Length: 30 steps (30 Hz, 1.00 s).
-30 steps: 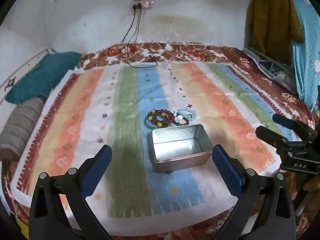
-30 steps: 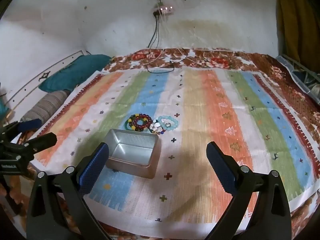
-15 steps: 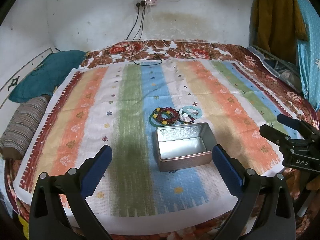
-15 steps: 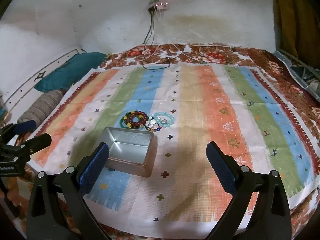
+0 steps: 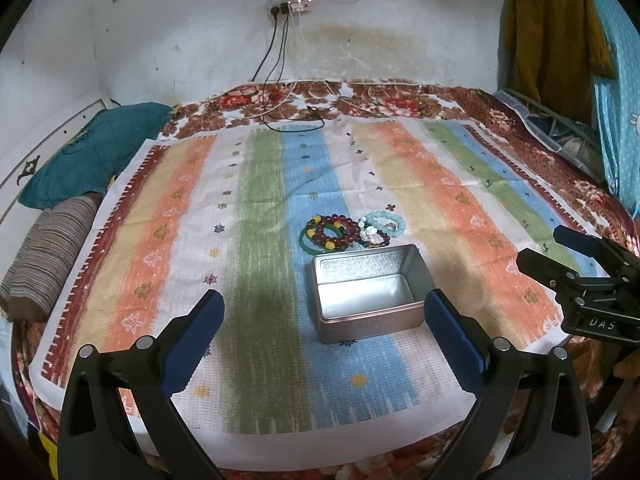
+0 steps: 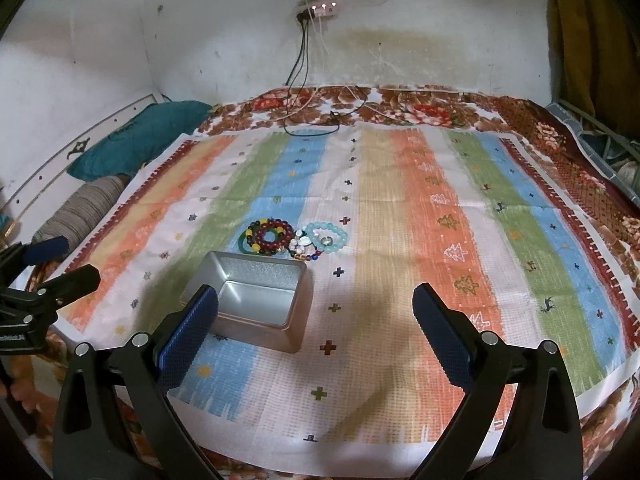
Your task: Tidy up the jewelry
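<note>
An open silver metal tin stands empty on the striped cloth. Just behind it lies a cluster of jewelry: dark red bead bracelets with yellow beads, a green bangle, a small white-bead piece and a pale blue bead bracelet with a ring inside it. My left gripper is open and empty, in front of the tin. My right gripper is open and empty, to the tin's right; it also shows in the left wrist view.
The striped cloth covers a bed with a floral blanket. A teal pillow and a striped bolster lie at the left. Cables run from a wall socket onto the bed's far edge. Clothes hang at right.
Both grippers have drawn back and tilted up a little, so the tin and jewelry sit lower and farther in view. Both stay open. Nothing on the cloth has moved.
</note>
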Motion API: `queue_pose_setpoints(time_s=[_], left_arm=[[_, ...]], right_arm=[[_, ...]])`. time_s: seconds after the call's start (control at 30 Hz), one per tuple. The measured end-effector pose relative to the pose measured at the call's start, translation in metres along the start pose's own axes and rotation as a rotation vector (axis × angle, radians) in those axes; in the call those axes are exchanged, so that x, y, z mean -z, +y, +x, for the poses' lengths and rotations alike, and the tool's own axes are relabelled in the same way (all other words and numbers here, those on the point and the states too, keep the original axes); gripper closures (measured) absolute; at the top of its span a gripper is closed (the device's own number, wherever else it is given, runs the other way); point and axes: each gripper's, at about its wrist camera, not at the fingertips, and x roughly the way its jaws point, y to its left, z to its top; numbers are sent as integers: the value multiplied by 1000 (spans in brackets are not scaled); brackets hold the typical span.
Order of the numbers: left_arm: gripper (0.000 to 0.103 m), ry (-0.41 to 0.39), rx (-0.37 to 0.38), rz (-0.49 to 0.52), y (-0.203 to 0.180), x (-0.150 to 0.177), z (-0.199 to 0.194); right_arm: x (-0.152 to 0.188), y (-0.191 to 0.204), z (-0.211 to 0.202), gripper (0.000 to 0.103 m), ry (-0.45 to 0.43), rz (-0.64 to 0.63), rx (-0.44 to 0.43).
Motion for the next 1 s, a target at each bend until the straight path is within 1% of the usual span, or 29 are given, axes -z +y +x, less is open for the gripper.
queue_pose_setpoints(time_s=[1.0], left_arm=[[6, 6, -3, 7, -3, 2, 0]], right_arm=[[4, 0, 5, 4, 13, -4, -3]])
